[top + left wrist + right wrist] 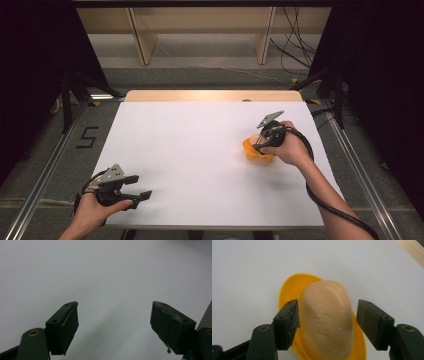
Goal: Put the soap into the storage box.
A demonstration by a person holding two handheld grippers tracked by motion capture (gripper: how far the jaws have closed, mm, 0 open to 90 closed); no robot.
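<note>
— While the right gripper [328,315] hangs over the yellow dish [289,290], how do its fingers [287,322] stand?
— Spread, one on each side of the pale oblong lump [325,322]. In the right gripper view the left-hand finger sits right against the lump's flank, perhaps touching; the other stands off with a clear gap of white showing. So not clenched on it.
— And where is the lump?
— It lies in the dish, lengthwise toward the camera, covering most of the middle. The dish's yellow rim shows beyond it and along both sides. Its surface is a bit blurred, so I can't tell what the lump is made of.
— Where does that sit on the worktop [200,150]?
— From the high view, the yellow dish [256,151] rests on the white sheet at the right side, about halfway back, with the right gripper [261,142] and the person's right hand [290,147] directly against it. A wooden edge of the worktop shows at the far side.
— What of the left gripper [142,187]?
— Near the front left corner, held in the left hand [97,210], well apart from the dish. In the left gripper view its fingers [63,330] are released wide, with bare white sheet between them.
</note>
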